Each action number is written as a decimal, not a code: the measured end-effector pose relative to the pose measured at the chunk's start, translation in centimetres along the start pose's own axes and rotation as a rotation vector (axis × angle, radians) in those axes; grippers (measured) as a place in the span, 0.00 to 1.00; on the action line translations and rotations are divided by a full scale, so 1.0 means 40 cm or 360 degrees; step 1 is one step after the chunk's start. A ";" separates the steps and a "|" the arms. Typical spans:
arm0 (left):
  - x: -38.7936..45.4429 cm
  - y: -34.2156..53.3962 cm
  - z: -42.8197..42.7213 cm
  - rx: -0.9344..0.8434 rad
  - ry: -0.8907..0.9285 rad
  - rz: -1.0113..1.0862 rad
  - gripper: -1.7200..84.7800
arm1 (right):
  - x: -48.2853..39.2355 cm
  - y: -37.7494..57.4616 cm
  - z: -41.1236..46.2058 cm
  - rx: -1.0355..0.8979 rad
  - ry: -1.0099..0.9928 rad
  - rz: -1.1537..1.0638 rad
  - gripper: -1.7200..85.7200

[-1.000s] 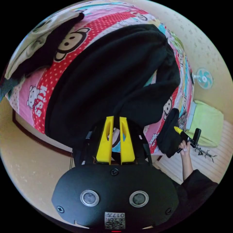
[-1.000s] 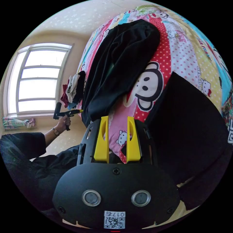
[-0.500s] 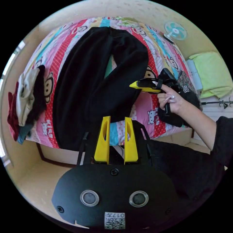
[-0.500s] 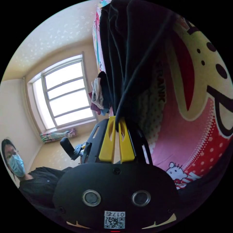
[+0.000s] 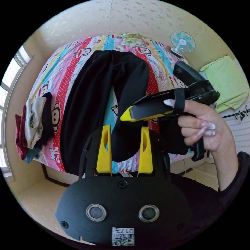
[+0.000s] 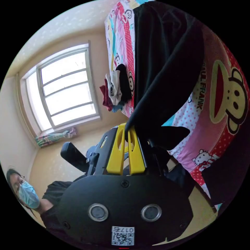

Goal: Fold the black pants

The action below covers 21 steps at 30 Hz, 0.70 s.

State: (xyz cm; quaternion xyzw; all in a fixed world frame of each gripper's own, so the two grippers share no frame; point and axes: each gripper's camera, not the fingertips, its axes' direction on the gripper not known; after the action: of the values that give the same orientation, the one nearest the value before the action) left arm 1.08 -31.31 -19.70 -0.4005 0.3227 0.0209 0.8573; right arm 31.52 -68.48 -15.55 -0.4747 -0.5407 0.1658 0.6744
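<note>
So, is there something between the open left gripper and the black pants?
Only the right gripper, which crosses just above the left gripper and is shut on the black pants; below it the pant leg lies unblocked between the open jaws.

— Where does the light come from?
— Daylight through the large white-framed window (image 6: 67, 88), its panes blown out to glare. The room is bright, shadows soft.
— And the detail?
— The black fabric pants (image 5: 104, 91) read as a near-featureless dark mass. Both fisheye views bend hard at the rim inside a black circle. Focus is sharp, no motion blur.
</note>
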 end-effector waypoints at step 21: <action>-0.347 0.074 -0.059 0.0119 0.1143 -0.0103 0.03 | 0.634 -0.365 -0.502 0.1538 -0.0834 0.0300 0.18</action>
State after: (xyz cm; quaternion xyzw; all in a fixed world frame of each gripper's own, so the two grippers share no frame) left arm -12.03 -27.85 -14.89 -0.3608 0.5909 -0.1601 0.7036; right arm 54.24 -66.26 11.65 -0.1009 -0.5079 0.5669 0.6407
